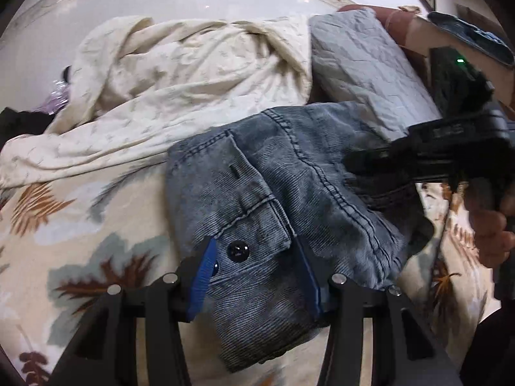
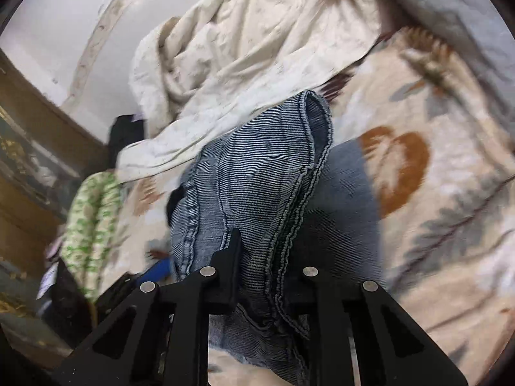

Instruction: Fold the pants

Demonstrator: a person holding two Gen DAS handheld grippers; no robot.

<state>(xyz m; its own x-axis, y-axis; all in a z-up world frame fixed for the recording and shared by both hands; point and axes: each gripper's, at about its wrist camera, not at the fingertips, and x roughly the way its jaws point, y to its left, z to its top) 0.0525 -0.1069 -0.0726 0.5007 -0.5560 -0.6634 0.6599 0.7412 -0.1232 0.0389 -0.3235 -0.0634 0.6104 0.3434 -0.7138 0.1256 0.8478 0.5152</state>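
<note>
Two tools were engaged with the faded blue denim pants [image 1: 289,193], which lay bunched on the leaf-printed cream bedspread [image 1: 80,225], just below a crumpled cream sheet [image 1: 193,80]. On the left, the blue-padded left tool [image 1: 254,273] was spread around the waistband by its black button [image 1: 238,251]; whether the pads pressed the cloth could not be told, so the band might have slipped free on a lift. Further right, the black right tool [image 2: 260,257] was clamped on a stitched edge of the pants, and only that seam appeared caught. An uneven pull could have dragged the bunched layers askew, or snagged the sheet nearby.
</note>
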